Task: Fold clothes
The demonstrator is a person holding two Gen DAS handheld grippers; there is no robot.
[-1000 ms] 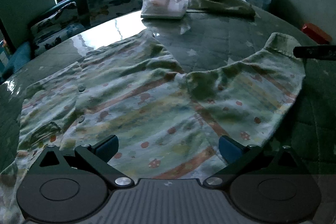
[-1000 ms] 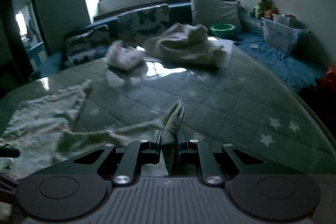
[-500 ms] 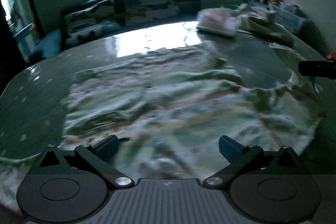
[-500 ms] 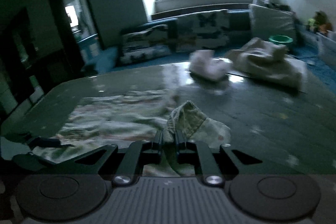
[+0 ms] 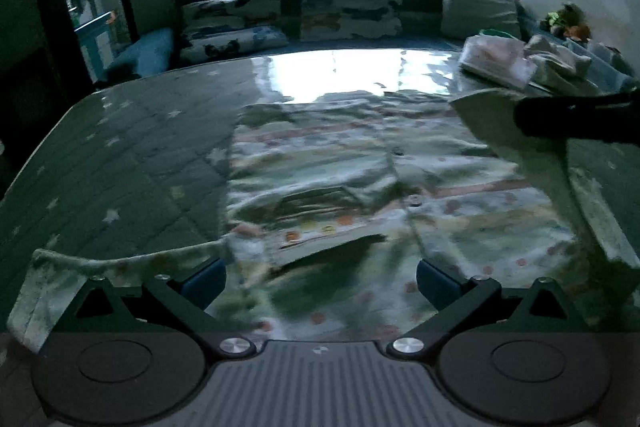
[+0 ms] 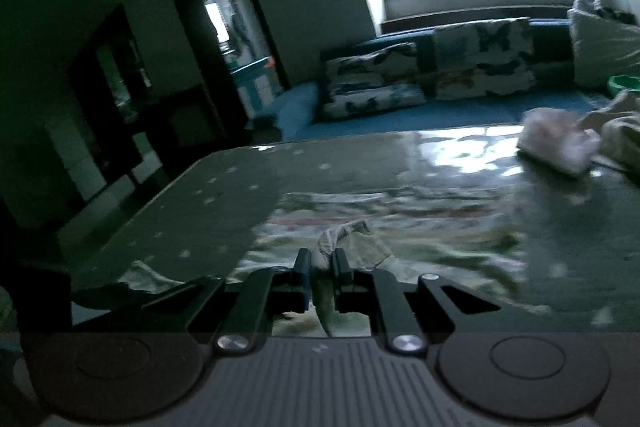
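Note:
A pale patterned button-up shirt (image 5: 352, 183) lies spread on the quilted green table cover (image 5: 132, 163). My left gripper (image 5: 320, 283) is open and empty, low over the shirt's near edge, with a sleeve (image 5: 120, 263) stretching off to its left. My right gripper (image 6: 320, 263) is shut on a bunched fold of the shirt (image 6: 344, 243), held lifted over the garment. In the left wrist view the right gripper shows as a dark bar (image 5: 576, 119) at the right with the raised sleeve cloth (image 5: 532, 151) hanging from it.
A folded pinkish garment (image 5: 496, 61) and a heap of pale clothes (image 5: 560, 67) sit at the table's far right. A sofa with butterfly cushions (image 5: 348, 7) runs behind the table under a window. A dark doorway (image 6: 232, 39) is at the left.
Both grippers have swung leftward. The right gripper has carried its held sleeve from the table's right side over onto the shirt body. The left gripper stays open.

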